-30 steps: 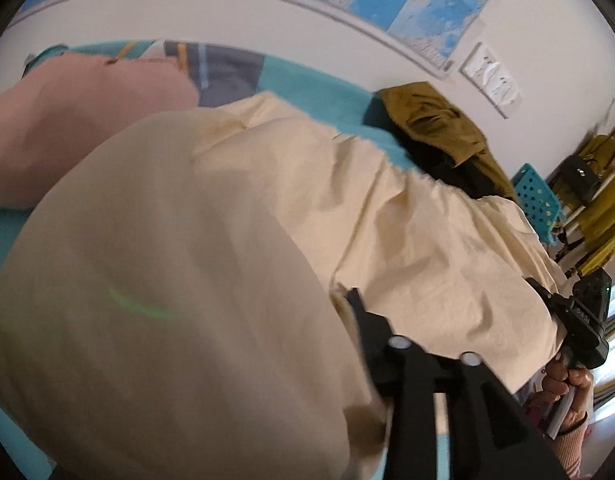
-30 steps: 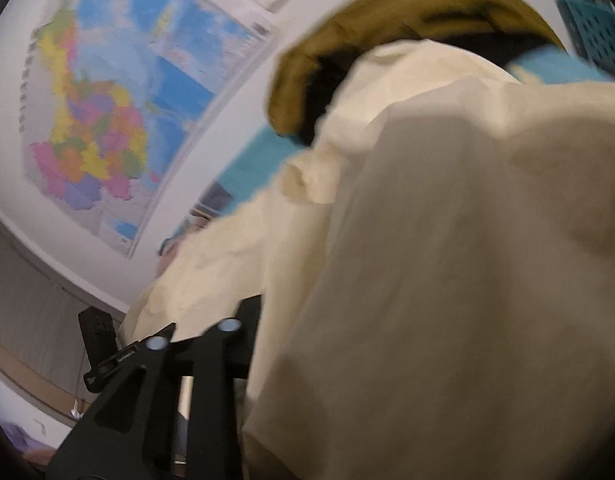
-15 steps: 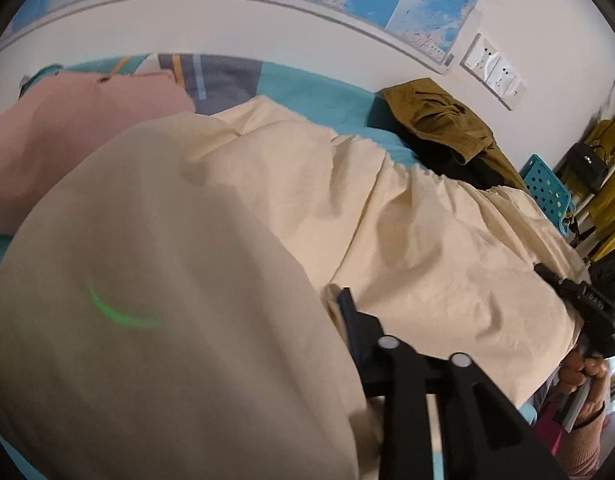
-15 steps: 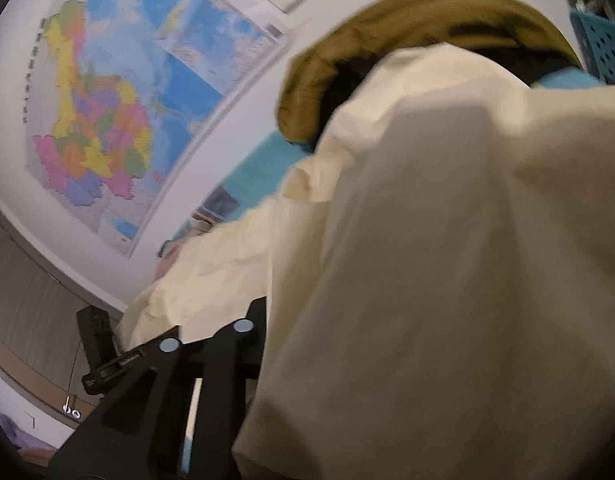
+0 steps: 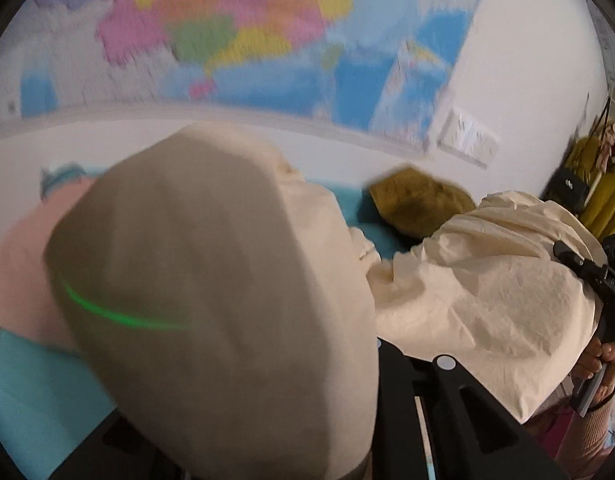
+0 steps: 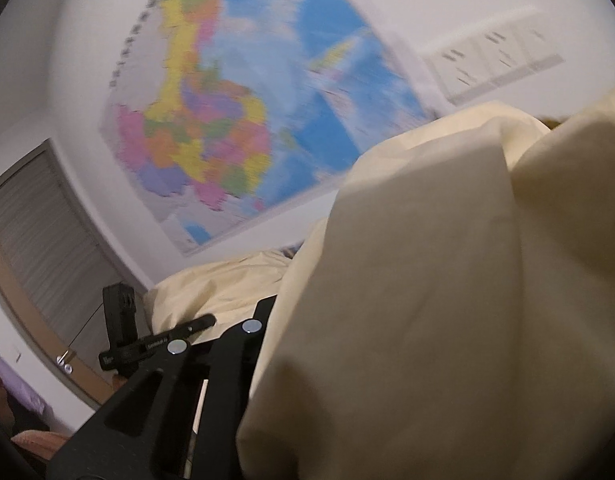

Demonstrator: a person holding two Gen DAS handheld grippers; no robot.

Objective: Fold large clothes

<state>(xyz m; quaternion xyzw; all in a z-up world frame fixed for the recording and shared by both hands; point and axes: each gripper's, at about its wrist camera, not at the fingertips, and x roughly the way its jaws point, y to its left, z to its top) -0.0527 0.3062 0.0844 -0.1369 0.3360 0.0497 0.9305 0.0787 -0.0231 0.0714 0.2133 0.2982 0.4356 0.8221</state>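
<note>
A large cream garment [image 5: 487,300] hangs between my two grippers above the teal bed [image 5: 35,384]. In the left wrist view a fold of it [image 5: 211,300] drapes over my left gripper [image 5: 387,356], whose jaws are closing with the cloth pinched between them. Only its right finger [image 5: 447,364] shows. My right gripper [image 5: 579,268] appears at the far right, gripping the garment's other edge. In the right wrist view the cream garment [image 6: 427,300] fills the right half and my right gripper [image 6: 243,316] is closing on its edge. The left gripper [image 6: 199,324] shows beyond.
An olive-brown garment [image 5: 419,204] and a pink one [image 5: 19,272] lie on the bed by the wall. A colourful map [image 5: 247,32] and a switch plate [image 5: 467,138] hang on the wall. Yellow clothes [image 5: 603,196] hang at right. A person's hand [image 5: 599,360] holds the right gripper.
Both grippers have risen with the cream garment, lifting it off the bed. Both views now tilt up toward the wall map. The fingers stand closer together than before.
</note>
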